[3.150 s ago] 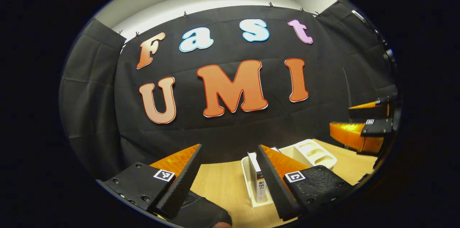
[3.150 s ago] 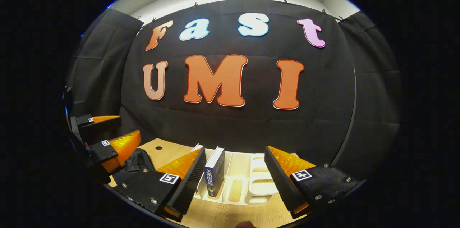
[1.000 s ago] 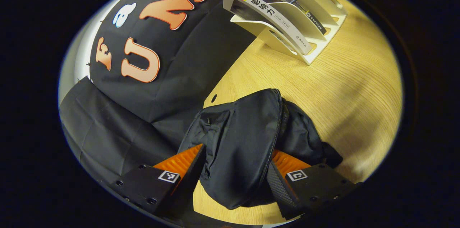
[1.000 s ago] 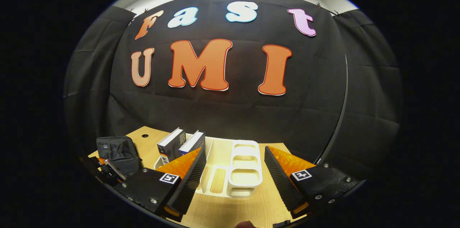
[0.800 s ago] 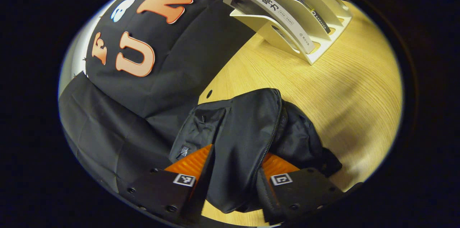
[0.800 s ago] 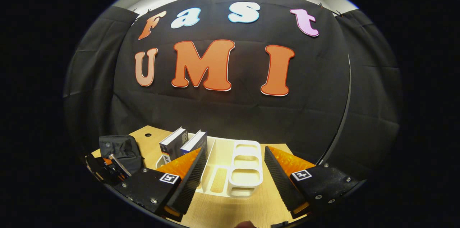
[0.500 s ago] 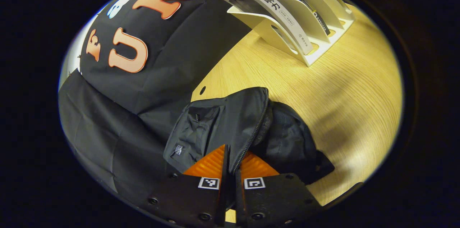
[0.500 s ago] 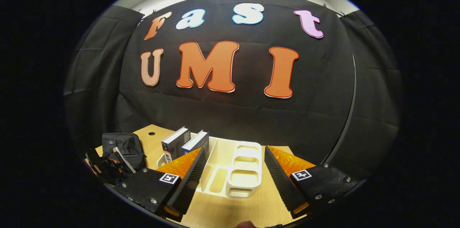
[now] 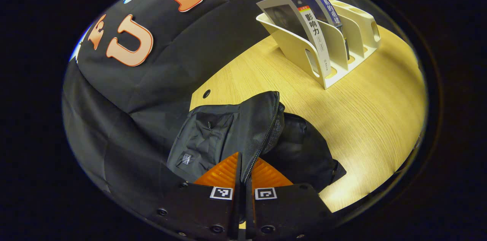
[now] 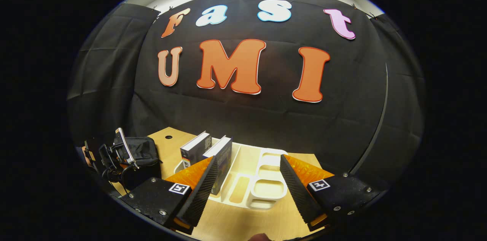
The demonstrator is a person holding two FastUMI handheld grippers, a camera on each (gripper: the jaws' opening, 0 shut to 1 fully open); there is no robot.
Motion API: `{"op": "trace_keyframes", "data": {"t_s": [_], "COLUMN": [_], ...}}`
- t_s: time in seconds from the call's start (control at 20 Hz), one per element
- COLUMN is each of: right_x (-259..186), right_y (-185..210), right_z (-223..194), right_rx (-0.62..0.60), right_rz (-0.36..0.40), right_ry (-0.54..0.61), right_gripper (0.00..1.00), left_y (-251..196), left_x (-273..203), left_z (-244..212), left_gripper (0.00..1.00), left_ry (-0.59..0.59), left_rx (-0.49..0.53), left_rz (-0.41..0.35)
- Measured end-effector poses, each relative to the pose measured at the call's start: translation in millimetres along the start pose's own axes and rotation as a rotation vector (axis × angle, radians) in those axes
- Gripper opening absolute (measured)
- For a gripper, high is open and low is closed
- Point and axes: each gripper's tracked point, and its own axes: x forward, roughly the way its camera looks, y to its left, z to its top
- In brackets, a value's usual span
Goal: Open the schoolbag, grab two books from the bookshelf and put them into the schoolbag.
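Note:
The black schoolbag [image 9: 213,134] lies slumped on the wooden table [image 9: 361,111]. My left gripper [image 9: 245,161] is shut on the bag's zippered edge [image 9: 268,130], with the fabric pinched between both fingers. Behind it stands the white bookshelf [image 9: 296,51], holding a white-spined book [image 9: 315,37] and a blue book [image 9: 328,5] side by side. In the right gripper view my right gripper [image 10: 249,186] is open and holds nothing. It hovers just in front of the bookshelf [image 10: 262,189], with the two books [image 10: 194,148] [image 10: 222,149] in the shelf's left slots. The schoolbag [image 10: 142,149] is at the far left.
A small round cable hole [image 9: 206,92] sits in the table near the black cloth wall. The bookshelf's right slots [image 10: 268,186] hold no books. Bare tabletop lies between the bag and the shelf.
My left gripper, open astride the bag's edge a second ago, has shut on the zippered edge and shifted slightly with it. My right gripper has stayed open and drifted slightly.

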Motion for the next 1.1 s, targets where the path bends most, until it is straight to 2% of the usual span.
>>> {"op": "trace_keyframes", "data": {"t_s": [0.35, 0.6, 0.9, 1.1], "right_x": [26, 57, 105, 133], "right_y": [56, 97, 135, 149], "right_z": [8, 15, 19, 12], "right_rx": [-0.029, -0.033, -0.028, -0.056], "right_rz": [-0.03, 0.0, 0.031, 0.031], "right_ry": [0.083, 0.182, 0.321, 0.42], "right_gripper": [0.98, 0.98, 0.98, 0.98], "left_y": [33, 55, 91, 111], "left_x": [-12, -23, -32, -31], "left_z": [19, 36, 53, 56], "left_gripper": [0.07, 0.07, 0.07, 0.07], "left_ry": [-0.064, -0.111, -0.141, -0.134], "left_rx": [0.031, 0.024, -0.059, -0.076], "left_rz": [-0.176, -0.297, -0.435, -0.519]}}
